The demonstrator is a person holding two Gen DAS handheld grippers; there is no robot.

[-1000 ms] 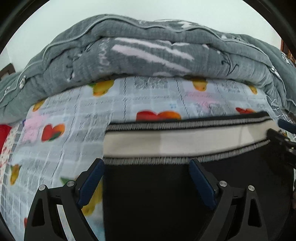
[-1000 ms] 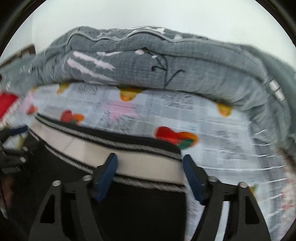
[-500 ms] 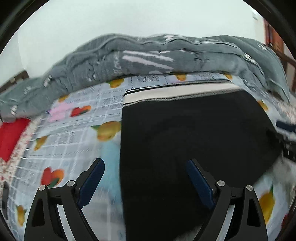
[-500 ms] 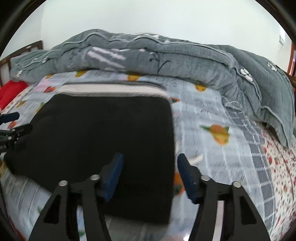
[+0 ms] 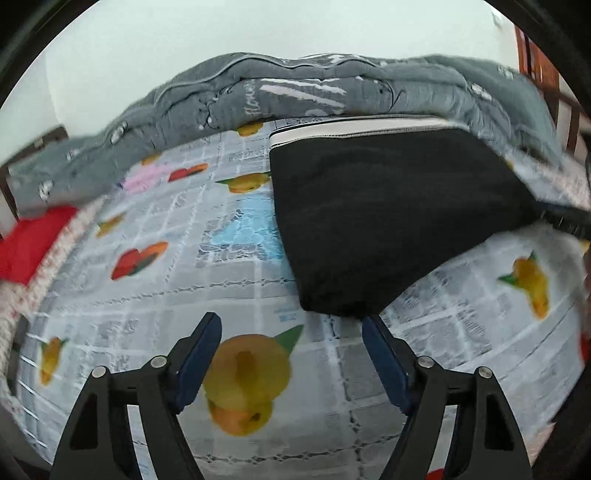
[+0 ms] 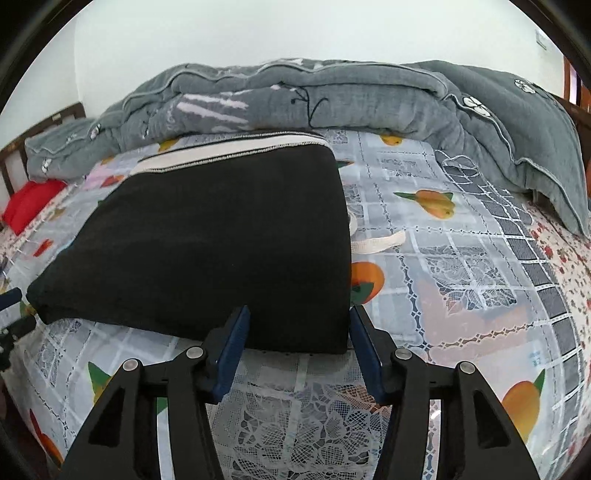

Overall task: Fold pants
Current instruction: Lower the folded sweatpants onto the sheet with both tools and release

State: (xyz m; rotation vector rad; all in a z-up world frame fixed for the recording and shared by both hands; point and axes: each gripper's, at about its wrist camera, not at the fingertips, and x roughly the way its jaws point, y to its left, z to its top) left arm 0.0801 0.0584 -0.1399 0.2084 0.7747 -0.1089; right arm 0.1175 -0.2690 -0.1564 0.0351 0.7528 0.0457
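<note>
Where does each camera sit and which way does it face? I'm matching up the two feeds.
Left wrist: on the left claw, looking down across the sheet past the pants; its two fingers show.
Right wrist: on the right claw, facing the pants; its fingers straddle their near corner.
Shared: pants, sheet, grey quilt, red cloth.

A bedroom in a home. A bed fills the lower frame, spread with a fruit-printed sheet (image 6: 461,258) under a lace cover. A rumpled grey quilt (image 6: 332,96) lies across the top, a wooden headboard (image 6: 22,155) at far left, a plain white wall (image 6: 295,33) above.
</note>
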